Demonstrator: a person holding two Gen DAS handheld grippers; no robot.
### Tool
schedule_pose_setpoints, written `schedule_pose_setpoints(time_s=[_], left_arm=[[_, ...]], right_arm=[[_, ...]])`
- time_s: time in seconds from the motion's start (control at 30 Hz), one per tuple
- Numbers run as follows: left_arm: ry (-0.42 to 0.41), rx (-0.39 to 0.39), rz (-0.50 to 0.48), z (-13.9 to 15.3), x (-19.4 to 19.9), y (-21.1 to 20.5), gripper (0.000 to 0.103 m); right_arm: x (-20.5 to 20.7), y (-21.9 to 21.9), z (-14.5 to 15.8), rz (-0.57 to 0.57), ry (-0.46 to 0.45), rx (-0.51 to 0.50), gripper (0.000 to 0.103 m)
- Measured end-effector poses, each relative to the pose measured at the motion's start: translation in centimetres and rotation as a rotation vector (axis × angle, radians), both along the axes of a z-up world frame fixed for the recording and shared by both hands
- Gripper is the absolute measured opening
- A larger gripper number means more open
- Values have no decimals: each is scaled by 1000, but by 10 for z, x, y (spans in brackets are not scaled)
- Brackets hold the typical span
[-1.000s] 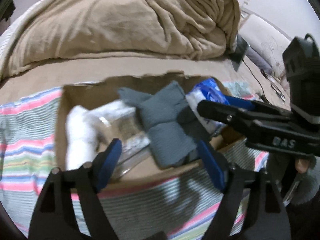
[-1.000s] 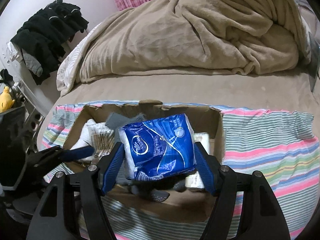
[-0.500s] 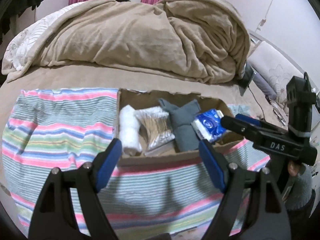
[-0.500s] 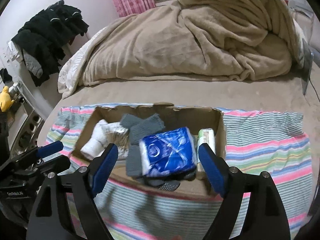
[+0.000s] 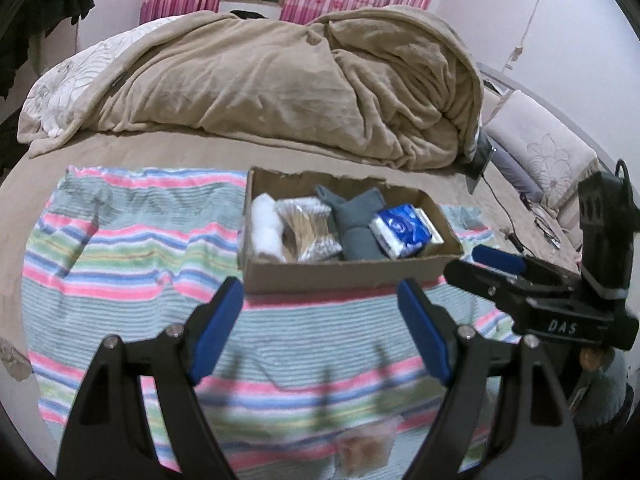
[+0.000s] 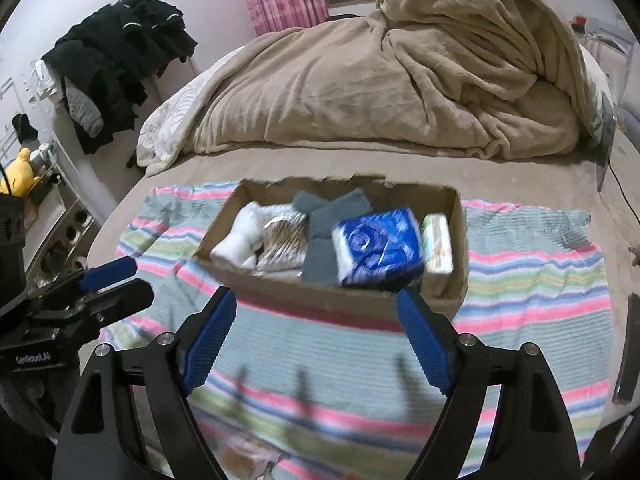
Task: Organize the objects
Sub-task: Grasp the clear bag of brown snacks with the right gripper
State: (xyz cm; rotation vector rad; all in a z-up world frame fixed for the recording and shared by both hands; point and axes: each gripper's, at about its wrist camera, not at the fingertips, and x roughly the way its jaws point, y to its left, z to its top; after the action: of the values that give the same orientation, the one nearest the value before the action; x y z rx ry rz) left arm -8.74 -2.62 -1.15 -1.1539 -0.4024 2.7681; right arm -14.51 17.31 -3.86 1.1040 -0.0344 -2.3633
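A cardboard box [image 5: 340, 278] [image 6: 320, 296] sits on a striped towel [image 5: 120, 248] [image 6: 532, 292] on the bed. In it lie a white roll [image 5: 264, 226] [image 6: 238, 236], a pack of cotton swabs [image 5: 306, 228] [image 6: 282, 236], grey cloth [image 5: 354, 220] [image 6: 320, 232], a blue tissue pack [image 5: 402, 228] [image 6: 378, 246] and a pale green pack [image 6: 438, 242]. My left gripper [image 5: 320, 328] is open and empty, in front of the box. My right gripper [image 6: 316, 332] is open and empty, also in front of the box; it shows in the left wrist view [image 5: 492, 270].
A heaped beige blanket [image 5: 280, 80] [image 6: 400, 80] lies behind the box. Dark clothes [image 6: 116, 60] hang at the left. A cable and small items [image 5: 516, 220] lie on the bed at the right. A yellow plush toy [image 6: 18, 172] is far left.
My right gripper has let go of the blue tissue pack, which now lies in the box. Both grippers have drawn back from the box toward the front of the bed.
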Motion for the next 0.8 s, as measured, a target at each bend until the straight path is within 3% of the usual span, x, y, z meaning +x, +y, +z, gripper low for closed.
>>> schedule_pose_setpoints(time_s=[0.4,0.8], left_arm=[[-1,0,27,-5,43,-8,81],[-48,-1,25,-33,79,-6,81]], right_arm=[[53,-12,-26,46,-51,36,85],[88,-18,-60,78,-123,62,85]])
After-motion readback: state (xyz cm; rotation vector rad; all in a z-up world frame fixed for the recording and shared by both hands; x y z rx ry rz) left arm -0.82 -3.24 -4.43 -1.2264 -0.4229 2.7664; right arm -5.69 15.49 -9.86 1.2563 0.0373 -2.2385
